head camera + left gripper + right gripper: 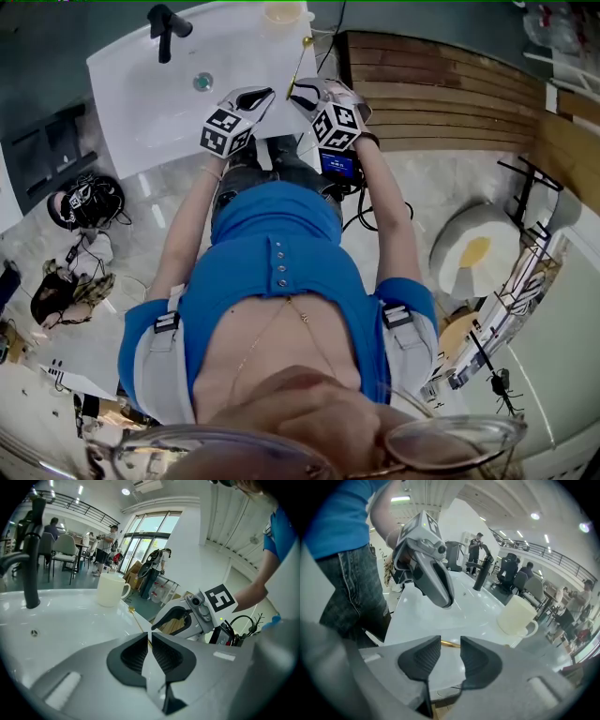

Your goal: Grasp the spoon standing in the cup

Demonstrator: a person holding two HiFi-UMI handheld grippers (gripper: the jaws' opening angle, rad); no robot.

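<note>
spoon (136, 617): thin, gold-coloured, out of the cup. it runs along the right edge of the white sink (150, 103), bowl end away from the person and pointing toward the cup, near it but apart. cannot tell whether the bowl end rests on the rim or hangs just above it.

handle end: goes into the left gripper (150, 638), whose pads are pressed nearly together and pinch the handle between them.

right gripper (450, 651): jaws spread wide. in the right gripper view a short stretch of the gold handle crosses the gap just past the tips, and neither pad presses on it. nothing else sits between these jaws. in the head view its tips face those of the left gripper, close together at the near corner of the sink.

cup (111, 590): cream, one handle, upright on the far right of the sink rim, nothing showing inside it from these views.

sink: black faucet (167, 28) at the far left, round drain (202, 82) in the basin, well apart from the spoon.

beyond the sink, to the right: a wooden slatted surface (441, 94).
</note>
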